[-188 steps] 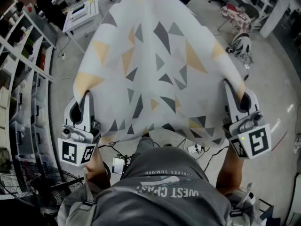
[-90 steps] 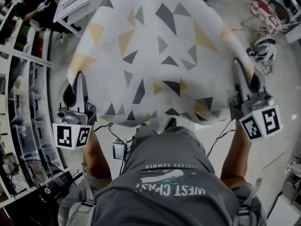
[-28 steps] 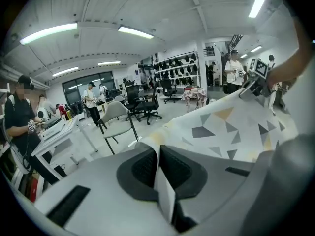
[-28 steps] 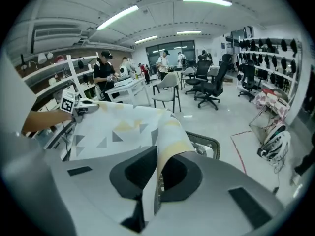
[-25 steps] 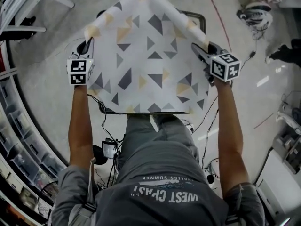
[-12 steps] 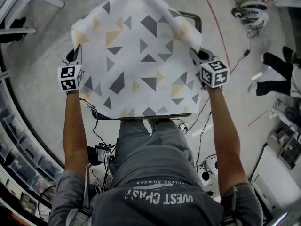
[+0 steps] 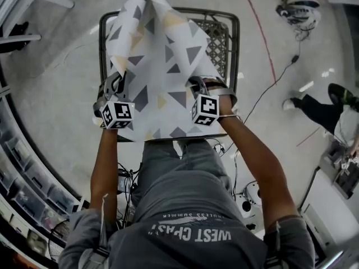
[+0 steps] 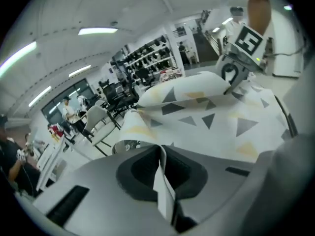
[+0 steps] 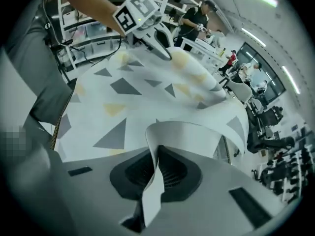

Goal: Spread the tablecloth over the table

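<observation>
The tablecloth (image 7: 160, 60), white with grey and yellow triangles, lies bunched over a dark mesh-top table (image 7: 224, 35), rising to a peak at the far side. The table's left rim and right part show bare. My left gripper (image 7: 115, 86) is shut on the cloth's near left edge, and my right gripper (image 7: 196, 84) is shut on its near right edge. In the left gripper view a thin fold of tablecloth (image 8: 162, 181) is pinched between the jaws. The right gripper view likewise shows a curled edge of tablecloth (image 9: 155, 178) clamped between the jaws.
Storage shelves (image 7: 22, 167) run along the left. Cables (image 7: 263, 94) trail over the floor right of the table, near a red tape line (image 7: 258, 27). A person's legs (image 7: 320, 108) stand at the right. White furniture legs (image 7: 33, 4) are at the top left.
Both grippers have come closer together and nearer to me, dropping lower. The cloth, stretched wide before, now sags and bunches, uncovering the table's sides.
</observation>
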